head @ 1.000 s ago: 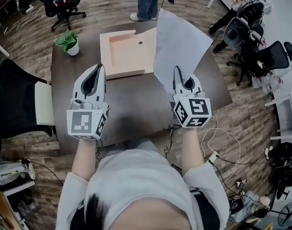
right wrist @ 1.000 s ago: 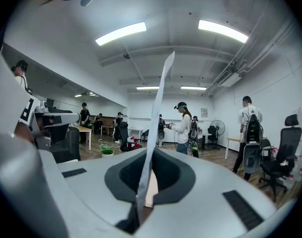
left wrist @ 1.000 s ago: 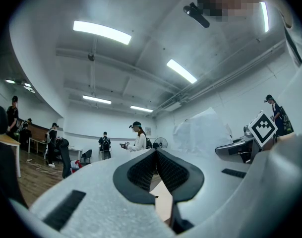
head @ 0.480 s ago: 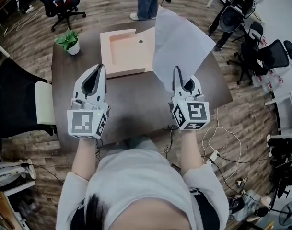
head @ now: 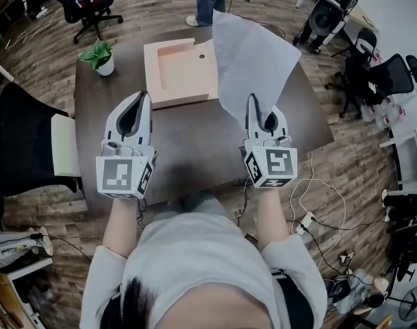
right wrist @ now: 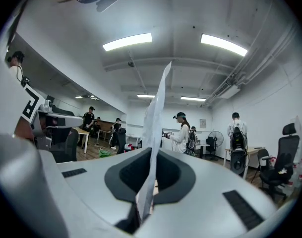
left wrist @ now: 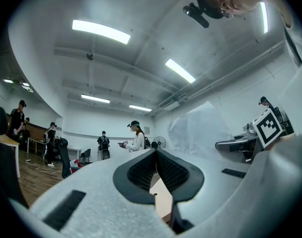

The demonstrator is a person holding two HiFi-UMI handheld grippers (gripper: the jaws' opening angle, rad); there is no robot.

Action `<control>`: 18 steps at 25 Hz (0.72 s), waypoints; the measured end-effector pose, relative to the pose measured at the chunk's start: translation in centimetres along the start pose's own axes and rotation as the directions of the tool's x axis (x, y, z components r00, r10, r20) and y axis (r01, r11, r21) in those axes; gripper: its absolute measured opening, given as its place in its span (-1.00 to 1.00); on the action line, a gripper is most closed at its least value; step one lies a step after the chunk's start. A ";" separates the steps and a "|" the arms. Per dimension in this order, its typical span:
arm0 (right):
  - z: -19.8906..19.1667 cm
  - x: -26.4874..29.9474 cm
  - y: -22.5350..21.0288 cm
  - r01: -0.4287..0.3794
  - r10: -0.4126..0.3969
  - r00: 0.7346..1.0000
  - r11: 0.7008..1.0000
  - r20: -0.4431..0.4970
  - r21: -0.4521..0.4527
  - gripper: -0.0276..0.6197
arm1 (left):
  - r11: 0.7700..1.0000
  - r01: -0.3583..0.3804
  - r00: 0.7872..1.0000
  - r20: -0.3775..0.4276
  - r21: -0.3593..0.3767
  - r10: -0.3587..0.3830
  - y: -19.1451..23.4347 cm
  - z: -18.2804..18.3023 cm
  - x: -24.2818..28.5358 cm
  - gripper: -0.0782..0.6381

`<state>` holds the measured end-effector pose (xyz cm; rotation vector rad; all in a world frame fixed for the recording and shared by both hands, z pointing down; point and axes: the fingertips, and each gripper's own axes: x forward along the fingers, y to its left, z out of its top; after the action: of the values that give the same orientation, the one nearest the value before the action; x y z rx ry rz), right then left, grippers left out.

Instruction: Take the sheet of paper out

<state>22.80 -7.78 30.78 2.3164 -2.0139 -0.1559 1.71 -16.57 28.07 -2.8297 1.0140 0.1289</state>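
Note:
A white sheet of paper (head: 253, 60) stands upright above the dark table (head: 194, 149), its lower corner pinched in my right gripper (head: 252, 100), which is shut on it. In the right gripper view the paper (right wrist: 155, 118) runs edge-on up from between the jaws (right wrist: 151, 152). My left gripper (head: 144, 96) hovers to the left at about the same height, shut with nothing in it; its tips (left wrist: 155, 151) meet in the left gripper view, where the paper (left wrist: 200, 128) shows to the right. A shallow beige box (head: 181, 74) lies open on the table beyond both grippers.
A small potted plant (head: 98, 59) stands at the table's far left corner. A black chair (head: 23, 142) is at the table's left side and office chairs (head: 393, 77) at the right. A person (head: 211, 2) stands past the far edge. Cables (head: 318, 204) trail on the floor.
The sheet's top has swung a little to the left as the right gripper turned slightly. The left gripper has stayed where it was.

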 end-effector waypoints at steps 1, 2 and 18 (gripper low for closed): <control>0.1 0.0 0.0 0.000 0.000 1.000 1.000 0.002 0.001 -0.87 | 1.000 -0.001 1.000 -0.002 -0.002 0.000 0.0 0.0 0.0 -0.76; 0.1 0.0 0.1 0.000 0.000 1.000 1.000 0.005 0.004 -0.87 | 1.000 -0.001 1.000 -0.004 -0.003 0.001 0.0 0.0 0.0 -0.76; 0.8 0.0 0.8 -0.010 0.010 0.999 1.000 0.038 0.005 -0.87 | 1.000 0.001 1.000 -0.003 0.007 -0.001 0.1 0.1 -0.3 -0.76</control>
<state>21.91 -7.88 30.04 2.3229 -2.0454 -0.1953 1.44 -16.48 27.94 -2.8254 1.0111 0.1207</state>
